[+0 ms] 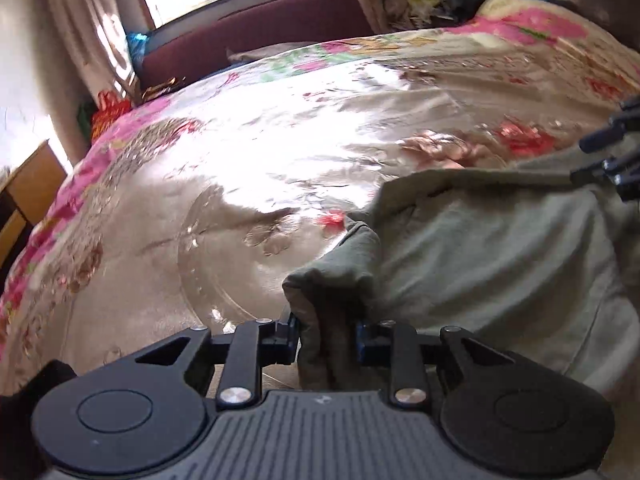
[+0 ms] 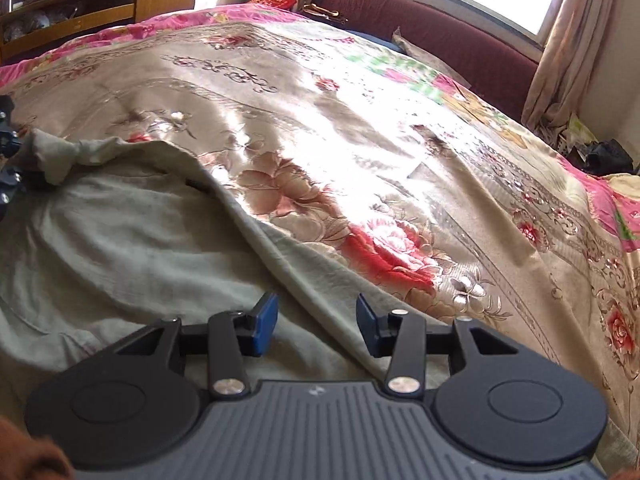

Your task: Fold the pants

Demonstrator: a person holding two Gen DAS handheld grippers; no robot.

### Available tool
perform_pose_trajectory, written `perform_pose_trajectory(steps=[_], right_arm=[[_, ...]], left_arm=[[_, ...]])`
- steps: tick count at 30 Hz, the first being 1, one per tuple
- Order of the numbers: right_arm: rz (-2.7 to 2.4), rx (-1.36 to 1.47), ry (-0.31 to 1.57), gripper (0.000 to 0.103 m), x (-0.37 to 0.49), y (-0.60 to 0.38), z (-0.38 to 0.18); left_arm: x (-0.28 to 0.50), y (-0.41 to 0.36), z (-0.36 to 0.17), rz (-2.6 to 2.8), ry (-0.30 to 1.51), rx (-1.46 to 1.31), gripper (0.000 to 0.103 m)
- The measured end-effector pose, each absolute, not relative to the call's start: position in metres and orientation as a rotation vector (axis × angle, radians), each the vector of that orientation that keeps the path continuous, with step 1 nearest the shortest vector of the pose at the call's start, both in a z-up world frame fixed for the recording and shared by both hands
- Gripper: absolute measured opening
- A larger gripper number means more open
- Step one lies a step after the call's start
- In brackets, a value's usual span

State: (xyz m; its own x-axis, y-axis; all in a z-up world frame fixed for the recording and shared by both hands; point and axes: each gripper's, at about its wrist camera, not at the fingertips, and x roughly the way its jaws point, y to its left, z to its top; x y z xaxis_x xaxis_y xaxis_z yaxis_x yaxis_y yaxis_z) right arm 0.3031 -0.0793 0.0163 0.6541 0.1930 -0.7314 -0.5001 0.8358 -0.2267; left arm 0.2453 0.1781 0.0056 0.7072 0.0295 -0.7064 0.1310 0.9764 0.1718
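Observation:
Grey-green pants point(image 1: 500, 264) lie on a floral bedspread point(image 1: 240, 168). My left gripper point(image 1: 328, 340) is shut on a bunched edge of the pants, lifted a little off the bed. In the right wrist view the pants point(image 2: 120, 240) fill the lower left. My right gripper point(image 2: 316, 324) is open, its blue pads point(image 2: 266, 320) straddling a folded edge of the cloth without pinching it. The left gripper shows at the left edge of the right wrist view point(image 2: 8, 168), holding the cloth corner. The right gripper shows at the right edge of the left wrist view point(image 1: 612, 152).
A dark red headboard or sofa back point(image 2: 420, 28) runs under the window along the far side of the bed. A wooden shelf unit point(image 2: 100, 4) stands at the far left. Curtains point(image 2: 560, 60) and clutter point(image 2: 604, 156) are at the right.

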Motion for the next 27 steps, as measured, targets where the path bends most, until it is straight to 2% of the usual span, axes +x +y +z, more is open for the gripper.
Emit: perform_pose_trajectory(steps=[5,8,11,13,15,16,17,20,24,25,27], right_arm=[[0.443,-0.471,0.816,0.044,0.328,-0.069,-0.001],[0.426,-0.476,0.837,0.045,0.343,-0.068,-0.009],[0.391,-0.433,0.861,0.042,0.362,-0.075,-0.007],[0.385,-0.391,0.896,0.010,0.373,-0.081,-0.005],[0.376,-0.354,0.910,0.008,0.379,-0.086,-0.002],[0.371,-0.353,0.906,0.005,0.380,-0.087,0.000],[0.368,-0.353,0.903,0.003,0.381,-0.087,0.003],[0.356,-0.351,0.874,0.002,0.383,-0.086,0.015],[0.349,-0.374,0.839,0.002,0.384,-0.081,0.027],[0.345,-0.401,0.840,0.002,0.384,-0.078,0.027],[0.339,-0.396,0.829,0.002,0.385,-0.077,0.032]], left_arm=[[0.270,0.204,0.003,-0.022,0.805,0.127,0.045],[0.278,0.207,0.002,-0.031,0.824,0.140,0.055],[0.281,0.203,0.001,-0.050,0.830,0.180,0.057],[0.285,0.199,0.000,-0.060,0.835,0.196,0.057],[0.292,0.200,-0.001,-0.060,0.845,0.191,0.057],[0.295,0.201,-0.001,-0.060,0.848,0.181,0.055],[0.298,0.203,-0.001,-0.057,0.856,0.173,0.047],[0.307,0.208,0.006,-0.049,0.863,0.159,0.032],[0.310,0.213,0.018,-0.027,0.833,0.138,0.024],[0.312,0.212,0.017,-0.019,0.841,0.152,0.017],[0.317,0.211,0.014,-0.005,0.848,0.183,0.017]])
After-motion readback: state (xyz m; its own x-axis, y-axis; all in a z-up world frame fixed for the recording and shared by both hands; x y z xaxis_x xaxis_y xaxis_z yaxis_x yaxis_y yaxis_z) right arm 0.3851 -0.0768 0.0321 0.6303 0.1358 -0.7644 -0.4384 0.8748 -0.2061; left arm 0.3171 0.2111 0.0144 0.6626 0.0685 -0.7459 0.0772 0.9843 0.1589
